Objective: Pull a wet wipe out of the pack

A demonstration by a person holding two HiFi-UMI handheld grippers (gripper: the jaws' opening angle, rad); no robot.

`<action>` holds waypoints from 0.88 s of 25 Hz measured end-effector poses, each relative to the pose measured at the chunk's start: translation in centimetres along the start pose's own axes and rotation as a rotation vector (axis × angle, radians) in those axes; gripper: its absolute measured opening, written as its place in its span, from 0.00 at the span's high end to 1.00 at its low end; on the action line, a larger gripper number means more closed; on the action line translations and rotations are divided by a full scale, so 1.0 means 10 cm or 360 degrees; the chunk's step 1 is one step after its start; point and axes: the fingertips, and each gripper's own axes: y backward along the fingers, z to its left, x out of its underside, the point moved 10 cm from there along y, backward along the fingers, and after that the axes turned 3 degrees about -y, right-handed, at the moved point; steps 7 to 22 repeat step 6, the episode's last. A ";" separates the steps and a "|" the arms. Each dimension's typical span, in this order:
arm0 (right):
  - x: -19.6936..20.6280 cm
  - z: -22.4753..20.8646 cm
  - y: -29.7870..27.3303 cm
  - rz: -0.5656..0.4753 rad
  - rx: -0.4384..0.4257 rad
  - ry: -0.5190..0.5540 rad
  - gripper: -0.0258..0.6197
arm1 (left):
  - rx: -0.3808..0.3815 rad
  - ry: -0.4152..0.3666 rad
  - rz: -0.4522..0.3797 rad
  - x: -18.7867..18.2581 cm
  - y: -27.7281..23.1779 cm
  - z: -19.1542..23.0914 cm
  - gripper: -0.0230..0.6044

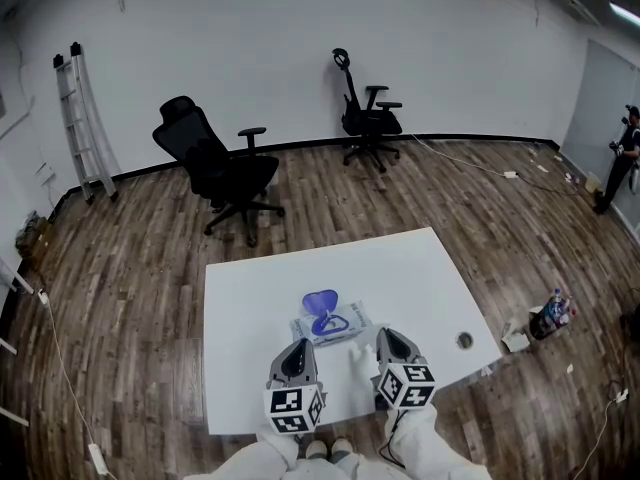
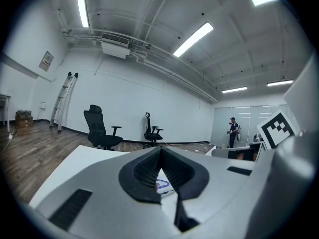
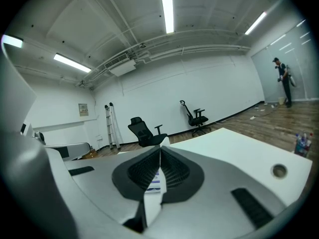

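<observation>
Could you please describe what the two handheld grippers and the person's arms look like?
The left gripper and right gripper each have a light grey, wedge-shaped body with a dark top, and each carries a cube with black-and-white square markers. Their jaws are lined with black ribbed pads. The person wears white sleeves.

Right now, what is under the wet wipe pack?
The wet wipe pack rests flat on the white table, its blue lid open. Only the table shows around it; anything directly beneath is covered by the pack itself.
</observation>
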 end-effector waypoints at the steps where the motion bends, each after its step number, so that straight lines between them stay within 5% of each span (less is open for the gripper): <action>1: 0.00 0.00 -0.01 -0.0007 -0.0003 -0.0002 0.94 | 0.0000 -0.0002 0.0001 0.01 -0.01 0.00 0.97; 22: -0.01 0.00 -0.02 -0.0023 -0.0019 -0.0003 0.94 | -0.0003 -0.0008 0.0002 0.01 -0.02 -0.01 0.97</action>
